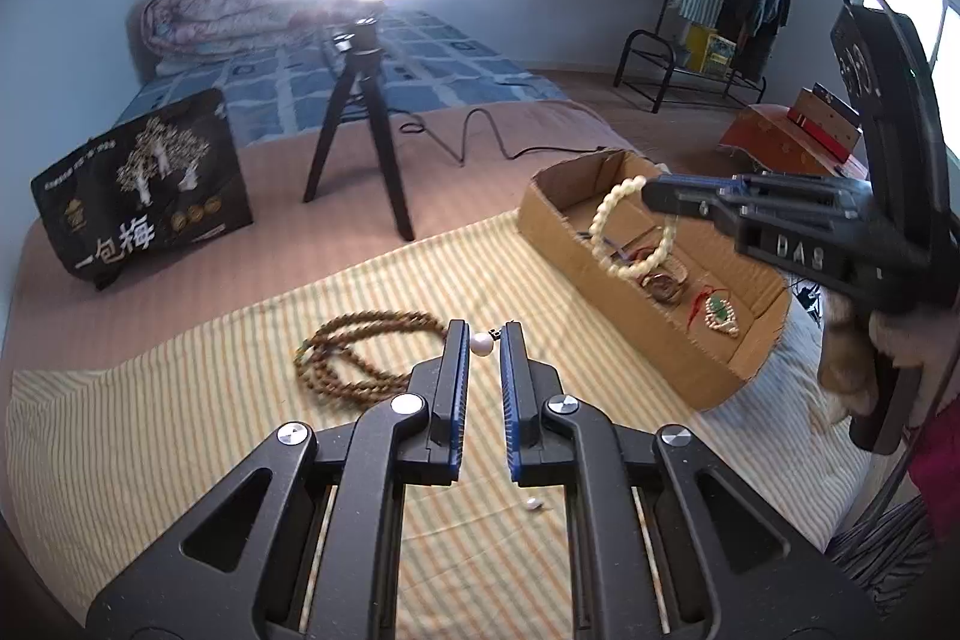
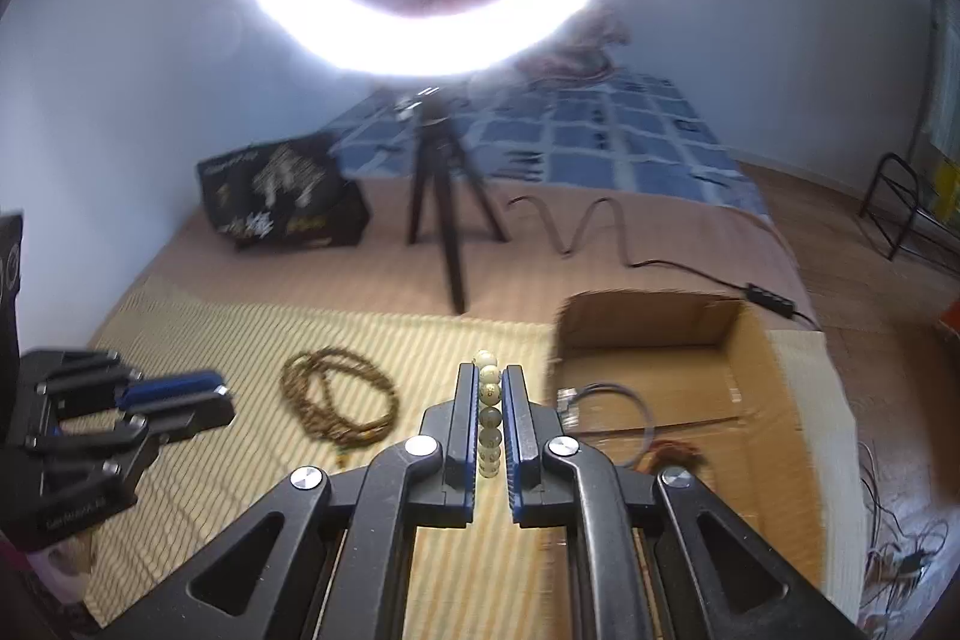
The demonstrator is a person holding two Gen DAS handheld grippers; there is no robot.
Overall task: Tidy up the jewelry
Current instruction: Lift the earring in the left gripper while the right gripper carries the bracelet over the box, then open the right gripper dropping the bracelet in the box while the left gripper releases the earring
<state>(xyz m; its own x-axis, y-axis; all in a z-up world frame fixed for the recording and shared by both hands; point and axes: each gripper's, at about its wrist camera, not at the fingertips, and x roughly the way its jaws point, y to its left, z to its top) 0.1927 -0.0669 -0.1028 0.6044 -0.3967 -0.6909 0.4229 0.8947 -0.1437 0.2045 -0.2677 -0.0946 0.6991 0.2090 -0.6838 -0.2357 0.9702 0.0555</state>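
Note:
My right gripper (image 2: 487,376) is shut on a cream bead bracelet (image 2: 489,418). In the left wrist view that bracelet (image 1: 606,220) hangs from the right gripper (image 1: 651,196) over the cardboard box (image 1: 564,226). My left gripper (image 1: 482,331) is open a little, low over the striped cloth (image 1: 180,436), with a white pearl (image 1: 481,343) just beyond its fingertips. A brown bead necklace (image 1: 360,358) lies coiled on the cloth to the left of it. The box holds a green pendant on red cord (image 1: 720,316) and other pieces.
A small white bead (image 1: 532,504) lies on the cloth under the left gripper. A black tripod (image 1: 360,124) with a ring light and its cable stands behind the cloth. A black printed bag (image 1: 144,184) stands at the back left.

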